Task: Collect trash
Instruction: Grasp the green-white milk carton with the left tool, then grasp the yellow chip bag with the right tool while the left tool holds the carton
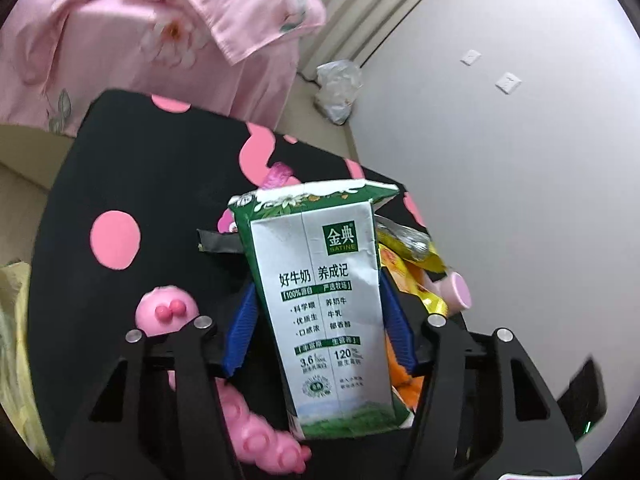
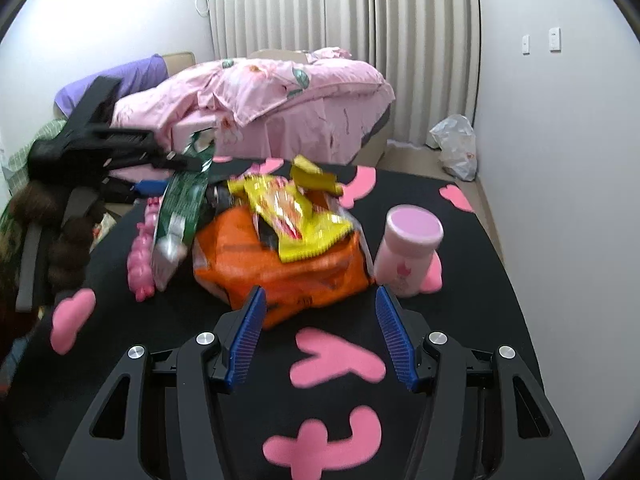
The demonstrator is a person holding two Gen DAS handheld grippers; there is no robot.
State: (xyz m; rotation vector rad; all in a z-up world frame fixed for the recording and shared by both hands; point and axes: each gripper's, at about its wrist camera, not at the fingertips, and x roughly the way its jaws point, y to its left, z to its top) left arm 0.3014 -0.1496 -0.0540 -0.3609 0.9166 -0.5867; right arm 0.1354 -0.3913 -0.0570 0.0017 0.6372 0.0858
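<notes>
Left claw [image 1: 320, 312] pinches the milk carton [image 1: 324, 304] by its sides, apparently clear of the desk [image 2: 160, 320], just left of the orange bag [image 2: 280, 268]. Yellow wrappers [image 2: 296, 216] heap on that bag. Right claw [image 2: 320, 336] waits wide open, empty, before it.

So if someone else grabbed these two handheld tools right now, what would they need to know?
Left tool: its blue pads are closed on the green-and-white milk carton, held up above the black table with pink shapes.
Right tool: open and empty, pointing at the crumpled orange snack bag.
On the orange bag lies a yellow crinkled wrapper; a pink lidded jar stands to its right and a pink rubbery toy lies to its left.
Done: carton picked up.
Left: drop the carton wherever trash goes (no bin visible), then probably collect the orange bag and yellow wrapper.
</notes>
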